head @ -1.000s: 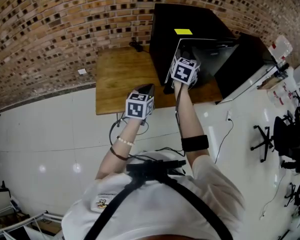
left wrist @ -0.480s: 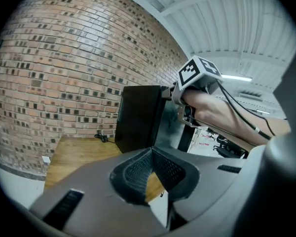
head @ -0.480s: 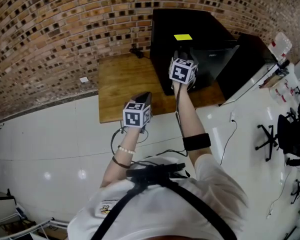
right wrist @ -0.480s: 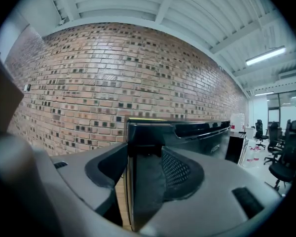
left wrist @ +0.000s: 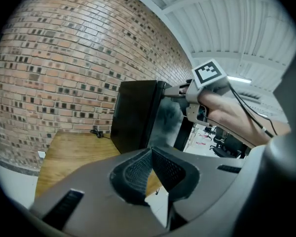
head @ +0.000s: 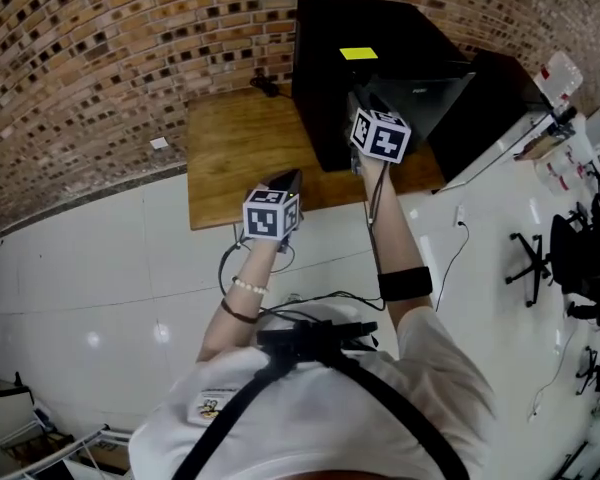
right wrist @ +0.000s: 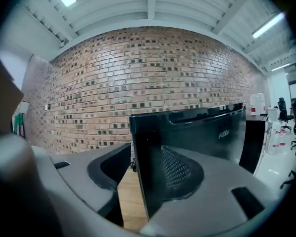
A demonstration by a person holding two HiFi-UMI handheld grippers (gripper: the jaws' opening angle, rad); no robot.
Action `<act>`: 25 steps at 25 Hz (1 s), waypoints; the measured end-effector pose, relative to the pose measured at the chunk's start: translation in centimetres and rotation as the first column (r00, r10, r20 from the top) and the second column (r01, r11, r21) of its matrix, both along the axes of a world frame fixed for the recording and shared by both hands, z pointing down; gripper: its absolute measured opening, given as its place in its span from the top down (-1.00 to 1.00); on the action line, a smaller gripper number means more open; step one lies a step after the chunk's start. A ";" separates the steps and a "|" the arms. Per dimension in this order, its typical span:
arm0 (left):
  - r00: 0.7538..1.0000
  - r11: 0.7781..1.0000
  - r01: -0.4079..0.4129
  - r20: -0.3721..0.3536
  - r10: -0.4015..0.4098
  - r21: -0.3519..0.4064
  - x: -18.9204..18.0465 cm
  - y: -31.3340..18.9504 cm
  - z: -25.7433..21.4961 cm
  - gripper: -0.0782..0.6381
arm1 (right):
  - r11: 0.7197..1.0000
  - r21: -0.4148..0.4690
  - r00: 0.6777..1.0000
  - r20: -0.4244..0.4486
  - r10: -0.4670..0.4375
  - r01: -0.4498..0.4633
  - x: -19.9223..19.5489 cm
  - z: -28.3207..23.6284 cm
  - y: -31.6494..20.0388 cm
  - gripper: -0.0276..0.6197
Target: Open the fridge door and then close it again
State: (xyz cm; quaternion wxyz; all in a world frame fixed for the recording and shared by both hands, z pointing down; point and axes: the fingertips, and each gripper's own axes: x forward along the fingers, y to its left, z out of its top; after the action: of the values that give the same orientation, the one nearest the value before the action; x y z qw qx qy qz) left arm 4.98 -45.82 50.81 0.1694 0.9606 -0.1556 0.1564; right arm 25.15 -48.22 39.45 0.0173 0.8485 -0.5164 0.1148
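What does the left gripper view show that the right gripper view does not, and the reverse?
Only the left gripper view: the left gripper, jaws together on nothing, and a hand holding the right gripper at the fridge door. Only the right gripper view: the door's edge between the right gripper's jaws, which have just been closing but seem not yet to press it, and lettering on the door. Both: the black fridge, brick wall and wooden table.

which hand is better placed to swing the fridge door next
Right. The right gripper straddles the edge of the fridge door, and its jaws have just been closing round it. The left gripper is shut and empty, back over the wooden table, off the fridge.
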 end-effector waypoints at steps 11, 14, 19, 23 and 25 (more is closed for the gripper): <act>0.993 0.993 -0.118 0.009 0.118 -0.013 4.9 6.8 1.3 0.78 | 0.993 -0.003 0.992 0.039 -0.119 0.119 -3.6 4.8 13.6 0.88; 0.988 0.988 -0.154 0.001 0.154 -0.011 6.2 9.7 1.7 0.78 | 0.992 -0.018 0.990 0.059 -0.126 0.127 -4.8 6.8 18.0 0.88; 0.980 0.980 -0.198 0.000 0.198 0.002 8.1 14.3 2.3 0.78 | 0.995 -0.044 0.987 0.141 -0.080 0.087 -5.3 11.0 25.1 0.88; 0.973 0.973 -0.231 0.015 0.232 -0.003 9.2 18.0 2.9 0.78 | 0.997 -0.074 0.983 0.181 -0.013 0.027 -4.7 13.5 30.3 0.88; 0.968 0.969 -0.248 0.022 0.248 -0.001 9.6 19.7 3.1 0.78 | 0.997 -0.079 0.981 0.193 0.009 0.006 -4.5 14.2 32.4 0.88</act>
State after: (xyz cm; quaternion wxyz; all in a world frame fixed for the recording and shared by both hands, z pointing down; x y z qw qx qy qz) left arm 14.60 -26.12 53.92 0.1458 0.9709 -0.0362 0.1866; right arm 20.66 -15.77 53.62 0.0004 0.8324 -0.5100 0.2169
